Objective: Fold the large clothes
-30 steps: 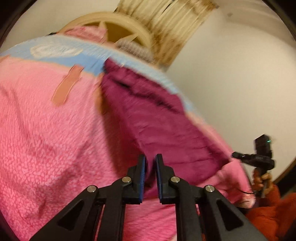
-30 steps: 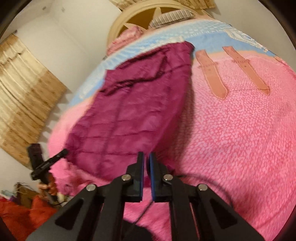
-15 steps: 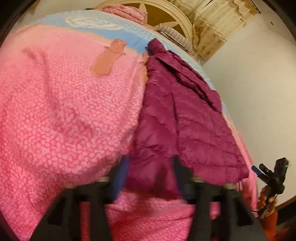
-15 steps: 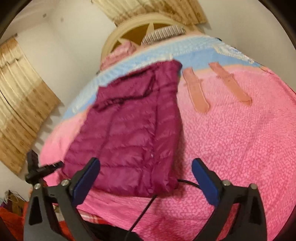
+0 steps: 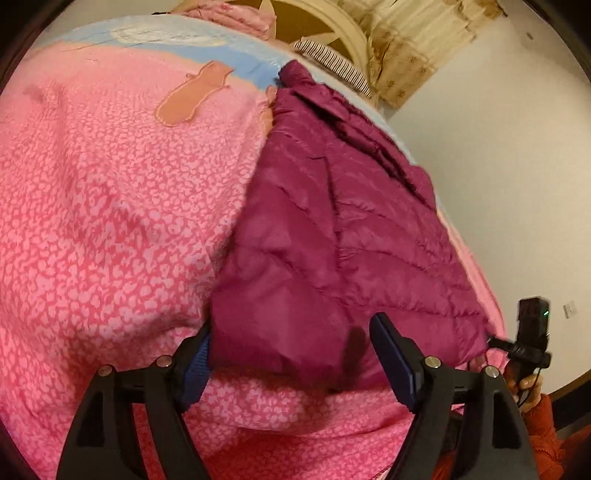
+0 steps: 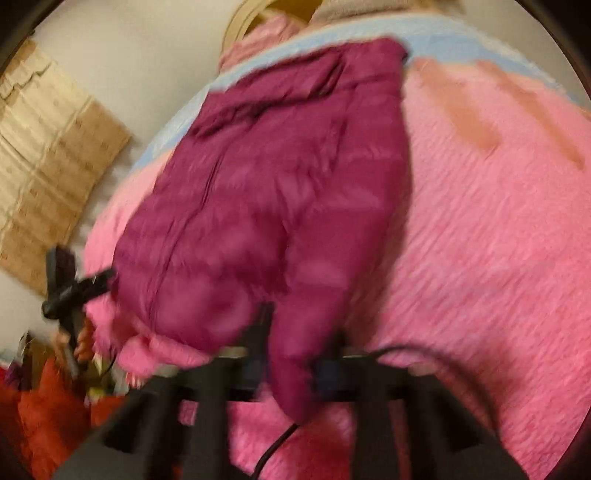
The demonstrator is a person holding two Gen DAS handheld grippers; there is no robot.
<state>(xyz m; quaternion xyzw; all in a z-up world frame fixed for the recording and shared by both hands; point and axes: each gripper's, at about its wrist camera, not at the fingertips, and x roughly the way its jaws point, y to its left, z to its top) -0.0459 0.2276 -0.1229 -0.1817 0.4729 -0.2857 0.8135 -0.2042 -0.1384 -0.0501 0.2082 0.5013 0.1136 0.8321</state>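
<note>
A maroon quilted puffer jacket (image 5: 332,229) lies lengthwise on a pink patterned bedspread (image 5: 103,206), its hem toward me. My left gripper (image 5: 291,354) is open, jaws spread wide on either side of the jacket's near left hem corner. In the blurred right wrist view the jacket (image 6: 266,192) fills the middle. My right gripper (image 6: 295,350) has its jaws close together around the jacket's near right hem corner, which hangs down between the fingers.
The other hand-held gripper (image 5: 528,332) shows at the bed's right edge. A cream headboard (image 5: 332,22), striped pillow (image 5: 332,62) and beige curtain (image 6: 44,166) lie beyond. Red cloth (image 6: 44,413) sits off the bed's near corner. A black cable (image 6: 280,439) trails below.
Both grippers opened from shut half a second ago. The left stays open at the hem. The right has since closed onto the jacket's near corner, moving fast enough to blur.
</note>
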